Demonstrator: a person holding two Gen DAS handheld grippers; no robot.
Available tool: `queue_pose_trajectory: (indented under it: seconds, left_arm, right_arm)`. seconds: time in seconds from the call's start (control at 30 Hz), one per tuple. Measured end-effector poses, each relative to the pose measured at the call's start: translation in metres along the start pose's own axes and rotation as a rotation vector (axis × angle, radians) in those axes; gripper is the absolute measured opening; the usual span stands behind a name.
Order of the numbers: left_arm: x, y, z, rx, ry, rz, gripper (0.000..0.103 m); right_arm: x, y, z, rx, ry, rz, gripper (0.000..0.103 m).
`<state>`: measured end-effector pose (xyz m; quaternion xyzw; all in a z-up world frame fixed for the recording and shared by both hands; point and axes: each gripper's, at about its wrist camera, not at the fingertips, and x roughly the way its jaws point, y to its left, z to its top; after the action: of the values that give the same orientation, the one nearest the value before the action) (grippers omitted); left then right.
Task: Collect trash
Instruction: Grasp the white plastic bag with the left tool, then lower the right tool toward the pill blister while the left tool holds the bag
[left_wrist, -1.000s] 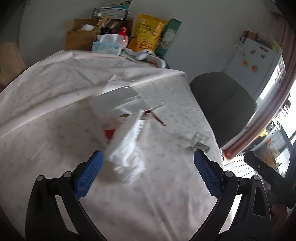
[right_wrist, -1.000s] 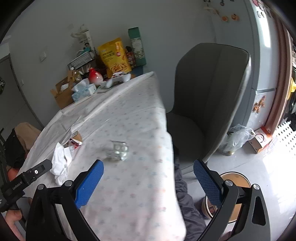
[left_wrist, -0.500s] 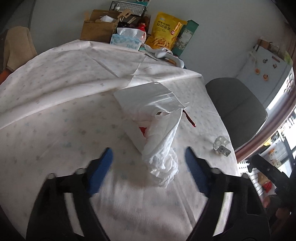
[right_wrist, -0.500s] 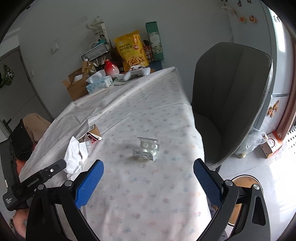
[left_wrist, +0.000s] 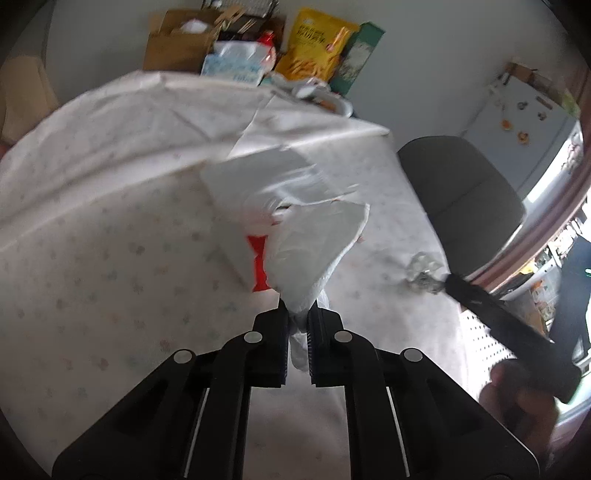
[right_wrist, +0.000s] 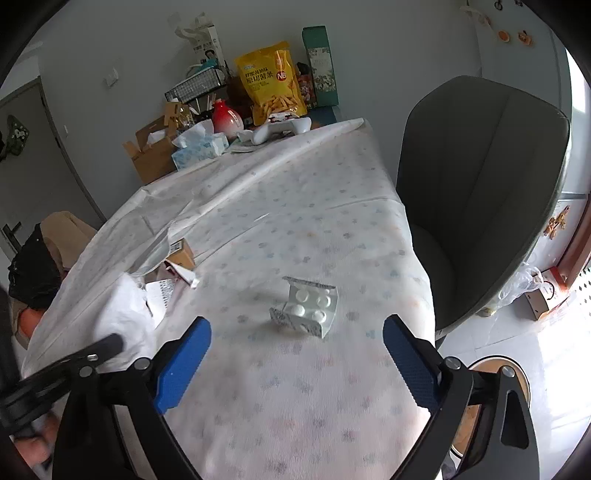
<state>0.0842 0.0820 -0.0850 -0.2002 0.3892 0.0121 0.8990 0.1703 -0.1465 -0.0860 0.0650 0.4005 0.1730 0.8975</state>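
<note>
A crumpled white tissue (left_wrist: 317, 251) rises from between the pads of my left gripper (left_wrist: 298, 317), which is shut on its lower end. Just behind the tissue lies a white wrapper with red print (left_wrist: 258, 254), and a small cardboard box (right_wrist: 181, 253) lies beside it. A bent blister pack of white pills (right_wrist: 308, 310) lies on the tablecloth (right_wrist: 280, 406) just ahead of my right gripper (right_wrist: 295, 363). The right jaws are wide and closing, with nothing pressed between the blue pads (right_wrist: 181, 365). The same tissue (right_wrist: 125, 314) and the left gripper (right_wrist: 74, 363) show at the right wrist view's left.
The far end of the table holds a cardboard box (right_wrist: 151, 155), a tissue box (right_wrist: 199, 147), a yellow snack bag (right_wrist: 271, 83), a green carton (right_wrist: 319, 66) and a white controller (right_wrist: 280, 129). A grey chair (right_wrist: 476, 192) stands at the table's right edge.
My left gripper has gone from wide open to shut on the tissue. The right gripper has moved closer to the blister pack, which now looks larger and lies near its fingertips.
</note>
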Motion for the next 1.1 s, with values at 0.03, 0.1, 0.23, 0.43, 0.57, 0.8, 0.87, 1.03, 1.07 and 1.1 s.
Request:
queue_pose_trajectory:
  seconds: [0.03, 0.1, 0.23, 0.43, 0.57, 0.8, 0.87, 1.03, 1.07, 1.1]
  left_arm:
    - [-0.005, -0.002, 0.001, 0.004, -0.012, -0.003, 0.009]
    - [-0.014, -0.005, 0.005, 0.013, -0.045, 0.008, 0.009]
    - [-0.022, -0.002, 0.011, -0.001, -0.084, 0.026, 0.009]
    - [-0.027, 0.0, 0.015, -0.014, -0.103, 0.033, 0.009]
    - [-0.027, -0.012, 0.015, 0.008, -0.107, 0.011, 0.009]
    - [-0.016, -0.036, 0.013, 0.047, -0.085, -0.029, 0.009]
    - [-0.014, -0.041, 0.014, 0.056, -0.084, -0.033, 0.009]
    - [-0.01, -0.045, 0.015, 0.06, -0.081, -0.03, 0.009]
    - [-0.007, -0.044, 0.016, 0.057, -0.078, -0.026, 0.009]
    - [-0.006, -0.044, 0.016, 0.055, -0.075, -0.025, 0.009]
  right_arm:
    - [0.005, 0.0, 0.001, 0.001, 0.007, -0.004, 0.088]
    - [0.012, 0.002, 0.002, 0.003, 0.017, -0.007, 0.086]
    - [0.028, 0.007, 0.002, -0.019, 0.044, -0.022, 0.073]
    - [0.021, 0.003, -0.002, -0.013, 0.096, 0.052, 0.007]
    - [0.006, -0.003, -0.007, -0.002, 0.083, 0.079, 0.003]
    - [-0.014, -0.004, -0.005, -0.04, 0.043, 0.078, 0.002]
    - [-0.016, -0.008, -0.004, -0.028, 0.039, 0.06, 0.007]
    - [-0.011, -0.014, 0.0, -0.012, 0.006, 0.001, 0.071]
    - [-0.006, -0.014, 0.002, -0.009, 0.017, 0.002, 0.071]
    - [0.001, -0.013, 0.003, -0.006, 0.029, -0.005, 0.071]
